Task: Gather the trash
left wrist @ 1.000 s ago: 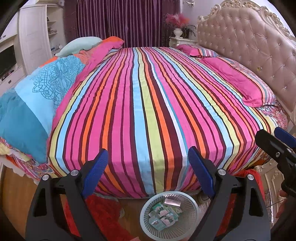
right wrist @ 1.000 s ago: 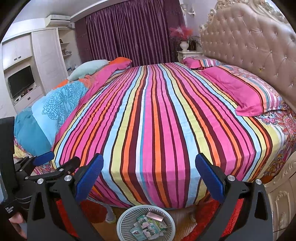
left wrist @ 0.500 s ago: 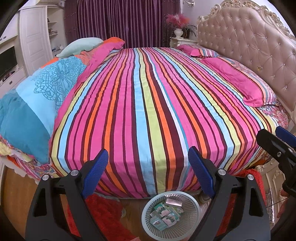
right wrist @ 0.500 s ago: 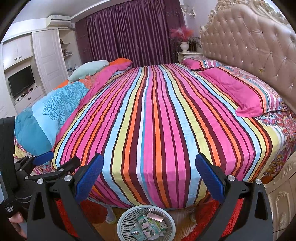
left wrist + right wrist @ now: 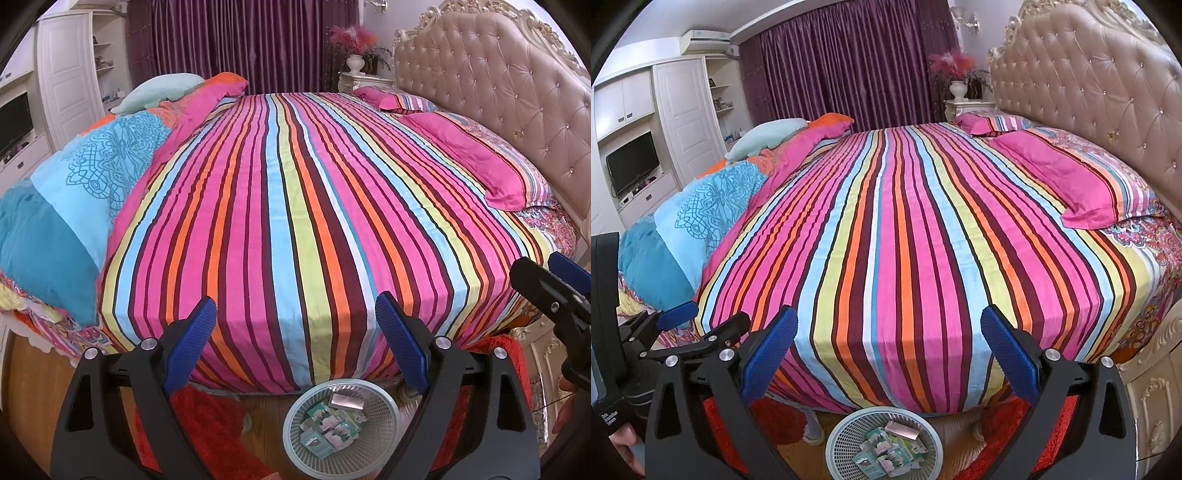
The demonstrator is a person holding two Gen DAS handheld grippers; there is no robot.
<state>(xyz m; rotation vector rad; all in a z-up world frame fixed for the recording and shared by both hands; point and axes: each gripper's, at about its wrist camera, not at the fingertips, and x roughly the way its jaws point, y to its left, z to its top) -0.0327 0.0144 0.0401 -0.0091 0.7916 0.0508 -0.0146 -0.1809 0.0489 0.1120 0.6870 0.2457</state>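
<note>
A pale round mesh basket [image 5: 384, 413] [image 5: 846, 432] stands on the wooden floor at the foot of the bed, holding several small teal and pink packets [image 5: 328, 428] [image 5: 890, 450]. My left gripper [image 5: 295, 321] hangs open above and just behind the basket, blue pads wide apart with nothing between them. My right gripper [image 5: 886, 332] is open too and empty, held at about the same height beside it. Each gripper shows at the edge of the other's view: the right one [image 5: 554, 288], the left one [image 5: 698, 325].
A wide bed with a striped cover [image 5: 295, 206] fills the view, with pink pillows [image 5: 476, 158] by the tufted headboard [image 5: 517, 103] and a blue duvet [image 5: 66, 206] on the left. Red rugs [image 5: 207, 421] lie either side of the basket. A white cabinet [image 5: 1156, 398] stands at right.
</note>
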